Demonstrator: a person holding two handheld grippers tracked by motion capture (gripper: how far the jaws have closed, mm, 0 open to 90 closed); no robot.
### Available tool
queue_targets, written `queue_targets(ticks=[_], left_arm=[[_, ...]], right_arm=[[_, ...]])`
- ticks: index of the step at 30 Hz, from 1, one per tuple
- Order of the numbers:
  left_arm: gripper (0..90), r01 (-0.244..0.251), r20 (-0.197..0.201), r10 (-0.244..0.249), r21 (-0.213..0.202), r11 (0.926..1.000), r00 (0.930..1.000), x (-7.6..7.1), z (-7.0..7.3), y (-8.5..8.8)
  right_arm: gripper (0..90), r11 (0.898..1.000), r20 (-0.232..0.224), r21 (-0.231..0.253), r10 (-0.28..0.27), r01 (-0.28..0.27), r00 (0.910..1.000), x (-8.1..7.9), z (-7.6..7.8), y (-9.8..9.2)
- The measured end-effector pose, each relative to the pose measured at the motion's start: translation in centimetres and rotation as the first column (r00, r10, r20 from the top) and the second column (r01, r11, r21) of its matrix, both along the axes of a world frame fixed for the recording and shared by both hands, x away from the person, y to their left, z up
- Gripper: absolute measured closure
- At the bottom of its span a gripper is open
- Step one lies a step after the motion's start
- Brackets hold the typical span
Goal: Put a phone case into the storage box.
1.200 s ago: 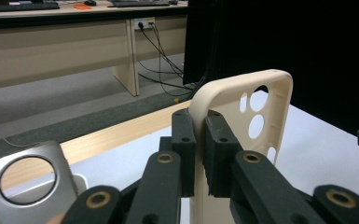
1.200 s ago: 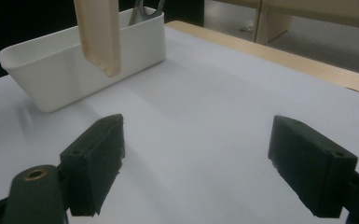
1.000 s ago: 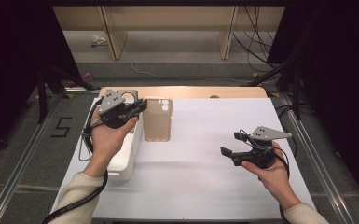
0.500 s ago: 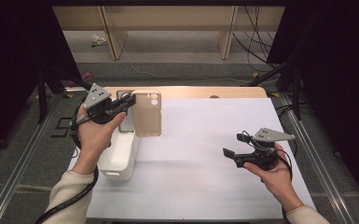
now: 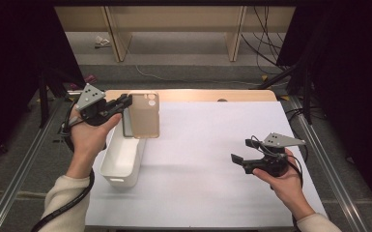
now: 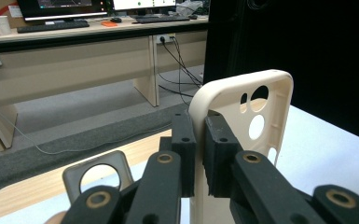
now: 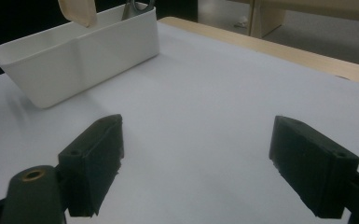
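White tabletop (image 5: pixel 207 159), wooden far edge | left gripper (image 5: pixel 125 103): jaws clamped on edge of beige phone case (image 5: pixel 144 115), case upright in the air above far end of white bin (image 5: pixel 123 157) | grey phone case (image 6: pixel 98 177) stands in bin | right gripper (image 5: pixel 237 158): jaws wide apart, nothing between, low over tabletop.

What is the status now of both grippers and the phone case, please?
Left gripper shut on the beige phone case, held in the air above the white bin. Right gripper open, holding nothing, above the table. Nothing in the way.
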State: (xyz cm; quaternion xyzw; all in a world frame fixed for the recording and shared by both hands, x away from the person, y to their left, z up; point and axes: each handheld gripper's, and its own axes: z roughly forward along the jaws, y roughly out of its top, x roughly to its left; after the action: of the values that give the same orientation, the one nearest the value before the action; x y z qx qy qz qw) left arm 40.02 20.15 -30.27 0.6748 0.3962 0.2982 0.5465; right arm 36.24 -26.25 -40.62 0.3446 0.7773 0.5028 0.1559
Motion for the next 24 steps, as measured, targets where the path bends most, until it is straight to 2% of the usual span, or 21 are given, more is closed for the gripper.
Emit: queue_targets(ticks=[9,24], left_arm=[[83.7,-0.033,0.009,0.034,-0.016,0.9993,0.9994,0.0,0.3,1.2],[83.6,-0.084,0.018,0.083,0.004,0.9965,0.9964,0.2,0.1,2.6]], right_arm=[[18.6,1.0,-0.002,0.002,0.0,0.0,1.0,0.0,0.0,0.0],[18.4,1.0,-0.006,0.013,0.002,-0.002,1.0,0.0,0.0,0.0]])
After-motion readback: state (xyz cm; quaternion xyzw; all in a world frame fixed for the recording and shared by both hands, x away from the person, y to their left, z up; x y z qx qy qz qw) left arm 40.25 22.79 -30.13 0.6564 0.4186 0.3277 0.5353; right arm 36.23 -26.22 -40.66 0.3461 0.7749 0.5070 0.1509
